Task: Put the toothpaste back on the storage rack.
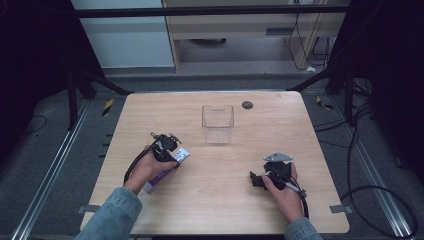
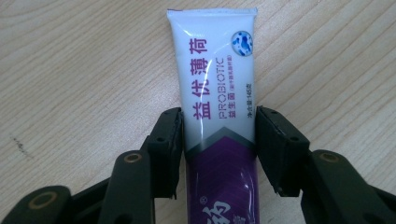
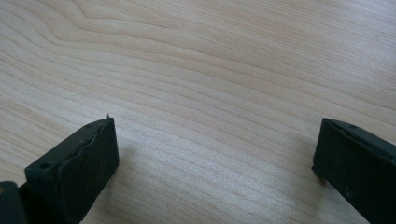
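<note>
A white and purple toothpaste tube lies flat on the wooden table, its crimped white end pointing away from my left gripper. Both black jaws press against the tube's sides near where white meets purple. In the high view the tube sits at the table's left, under the left gripper and the person's hand. My right gripper rests low over the table's right side, pointing left. In the right gripper view that gripper stands wide open over bare wood.
A clear, empty plastic container stands upright at the table's middle back. A small dark round disc sits near the far edge. Cables trail on the floor to the right of the table.
</note>
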`<state>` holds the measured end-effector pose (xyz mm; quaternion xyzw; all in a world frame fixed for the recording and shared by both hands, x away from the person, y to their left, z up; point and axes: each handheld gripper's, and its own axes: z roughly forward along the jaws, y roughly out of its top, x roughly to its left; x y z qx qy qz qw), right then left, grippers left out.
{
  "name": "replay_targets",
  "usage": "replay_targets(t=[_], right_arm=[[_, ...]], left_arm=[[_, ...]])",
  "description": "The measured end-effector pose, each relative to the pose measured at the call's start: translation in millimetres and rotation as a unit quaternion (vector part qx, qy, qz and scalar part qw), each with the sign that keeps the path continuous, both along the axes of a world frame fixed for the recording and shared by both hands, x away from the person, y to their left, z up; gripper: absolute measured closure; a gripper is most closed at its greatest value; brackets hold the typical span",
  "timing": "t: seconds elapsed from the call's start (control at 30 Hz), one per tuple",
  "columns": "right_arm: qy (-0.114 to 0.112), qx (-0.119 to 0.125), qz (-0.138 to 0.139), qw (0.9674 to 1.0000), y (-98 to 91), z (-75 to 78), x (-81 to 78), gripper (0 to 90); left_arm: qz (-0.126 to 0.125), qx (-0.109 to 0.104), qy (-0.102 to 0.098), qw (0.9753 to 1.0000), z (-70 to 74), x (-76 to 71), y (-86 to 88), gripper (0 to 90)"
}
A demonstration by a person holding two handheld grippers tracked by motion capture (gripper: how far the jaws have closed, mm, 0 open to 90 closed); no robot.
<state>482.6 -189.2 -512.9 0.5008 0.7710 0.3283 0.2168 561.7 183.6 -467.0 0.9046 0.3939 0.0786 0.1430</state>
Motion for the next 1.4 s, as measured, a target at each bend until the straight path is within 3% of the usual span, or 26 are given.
replay_targets(t=[0.37, 0.7, 1.03, 1.13, 1.17, 1.4], right_arm=[[0.000, 0.000, 0.000, 1.0000, 0.0, 0.0, 0.0, 0.4], [0.000, 0.000, 0.000, 1.0000, 0.0, 0.0, -0.1, 0.4], [0.000, 0.000, 0.000, 1.0000, 0.0, 0.0, 0.0, 0.4], [0.000, 0.000, 0.000, 1.0000, 0.0, 0.0, 0.0, 0.4], [0.000, 0.000, 0.000, 1.0000, 0.0, 0.0, 0.0, 0.4], [0.000, 0.000, 0.000, 1.0000, 0.0, 0.0, 0.0, 0.4]], left_arm=[[-0.001, 0.003, -0.002, 1.0000, 0.4, -0.8, -1.7, 56.2], [-0.013, 0.015, -0.017, 0.9996, 1.8, -7.2, -6.5, 66.9], [-0.006, -0.022, -0.013, 0.9997, 8.3, -11.3, 3.4, 78.6], [-0.002, -0.036, -0.022, 0.9991, 12.6, -13.8, 7.1, 79.0], [-0.002, -0.052, -0.031, 0.9982, 19.4, -17.4, 9.5, 79.0], [-0.004, -0.077, -0.075, 0.9942, 50.2, -24.6, 11.5, 79.1]])
